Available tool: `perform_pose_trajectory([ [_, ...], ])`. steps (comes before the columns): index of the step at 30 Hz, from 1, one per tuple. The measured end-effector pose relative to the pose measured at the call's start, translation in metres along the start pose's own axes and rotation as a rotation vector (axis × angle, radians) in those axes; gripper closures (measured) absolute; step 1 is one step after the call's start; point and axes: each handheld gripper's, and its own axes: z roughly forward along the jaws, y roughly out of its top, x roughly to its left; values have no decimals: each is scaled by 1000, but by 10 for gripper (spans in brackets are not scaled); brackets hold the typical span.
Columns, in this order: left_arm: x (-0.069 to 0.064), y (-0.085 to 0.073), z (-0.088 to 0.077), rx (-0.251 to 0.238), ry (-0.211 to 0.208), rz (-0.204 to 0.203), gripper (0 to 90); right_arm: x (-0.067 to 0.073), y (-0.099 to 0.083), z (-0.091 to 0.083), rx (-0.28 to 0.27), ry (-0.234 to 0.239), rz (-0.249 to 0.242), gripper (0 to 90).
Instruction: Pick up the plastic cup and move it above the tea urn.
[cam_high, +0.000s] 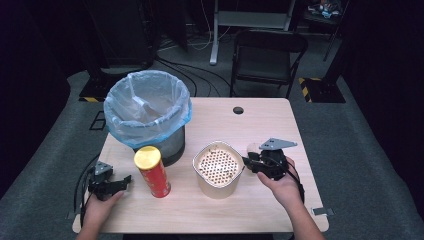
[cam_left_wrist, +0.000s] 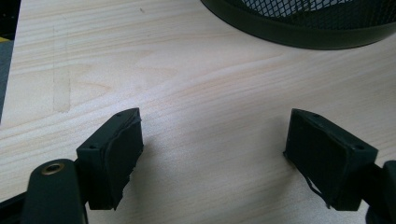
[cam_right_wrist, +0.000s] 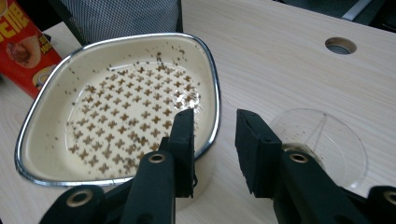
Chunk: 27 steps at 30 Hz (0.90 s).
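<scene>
Though blurred, red can (cam_right_wrist: 23, 51) lettering.

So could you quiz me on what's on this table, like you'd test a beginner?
1. True or false: the red can stands upright on the table.
2. What lines the mesh bin? A) a newspaper B) a pale blue plastic bag C) a towel
3. Which hand's gripper is right beside the cream container?

Key:
1. True.
2. B, the bag folds over the rim.
3. The right gripper; the left gripper sits near the can, jaws open.
</scene>
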Motion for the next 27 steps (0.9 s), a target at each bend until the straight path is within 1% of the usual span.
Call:
perform_pose_trajectory([
  [1, 0, 0, 0, 0, 0, 1, 185, 1, 1, 2, 2, 7, 0, 687],
  [2, -1, 0, 1, -13, 7, -3, 185, 2, 1, 6, 9, 9, -2, 693],
  [3, -1, -1, 1, -16, 7, -4, 185, 3, 2, 9, 15, 0, -8, 699],
  [4, 0, 0, 1, -7, 6, -1, 185, 4, 3, 11, 18, -6, -6, 710],
  [5, 0, 0, 1, -7, 7, -1, 185, 3, 3, 15, 23, -4, -10, 720],
  [8, 0, 0, 1, -7, 7, -1, 185, 2, 2, 21, 33, -26, -18, 767],
  [10, 0, 0, 1, -7, 7, -1, 185, 1, 0, 24, 45, -25, -4, 776],
  [12, -1, 0, 1, -7, 7, -2, 185, -2, -2, 25, 30, -6, 15, 778],
  [14, -1, 0, 1, -9, 9, -4, 185, -4, -5, 25, 11, 10, 45, 780],
  [16, -1, 0, 1, -6, 7, -7, 185, -4, -5, 24, 15, 13, 46, 783],
  [18, -1, 0, 1, -8, 8, -6, 185, -3, -5, 24, 15, 15, 32, 787],
  [20, -1, 0, 1, -8, 8, -6, 185, -2, -5, 24, 16, 28, 24, 792],
  [23, -1, 0, 1, -9, 9, -4, 185, -1, -6, 21, 31, 48, 6, 799],
  [27, -1, 0, 1, -11, 9, -6, 185, 0, -8, 16, 43, 59, -20, 799],
])
